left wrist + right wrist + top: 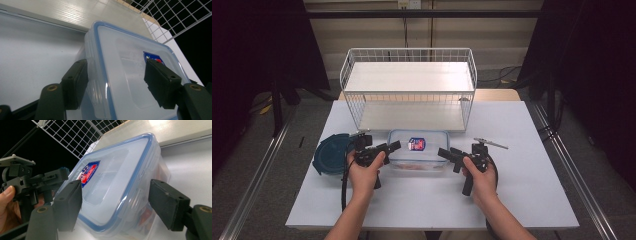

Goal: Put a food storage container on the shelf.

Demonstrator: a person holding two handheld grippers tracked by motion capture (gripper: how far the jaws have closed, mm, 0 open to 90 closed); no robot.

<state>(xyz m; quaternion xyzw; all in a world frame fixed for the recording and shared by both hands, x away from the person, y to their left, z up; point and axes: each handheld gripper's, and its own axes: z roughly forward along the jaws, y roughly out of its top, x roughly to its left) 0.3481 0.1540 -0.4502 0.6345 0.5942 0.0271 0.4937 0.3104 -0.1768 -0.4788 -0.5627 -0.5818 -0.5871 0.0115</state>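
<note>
A clear plastic food container (427,156) with a blue-rimmed lid and a red-and-blue label (416,144) lies on the white table (532,190) in front of me. My left gripper (394,146) is at its left end. In the left gripper view the left gripper (117,66) straddles that end, one pad (75,82) beside the wall and the other (160,82) over the lid. My right gripper (443,153) is at the right end. In the right gripper view the right gripper (116,186) spans the container (117,177), and a gap shows beside one pad (167,205). Both grippers are open.
A white wire rack (409,85) with two shelves stands just behind the container. A dark teal round dish (331,152) lies on the table left of my left hand. The table's edges lie near on all sides, with floor rails beyond.
</note>
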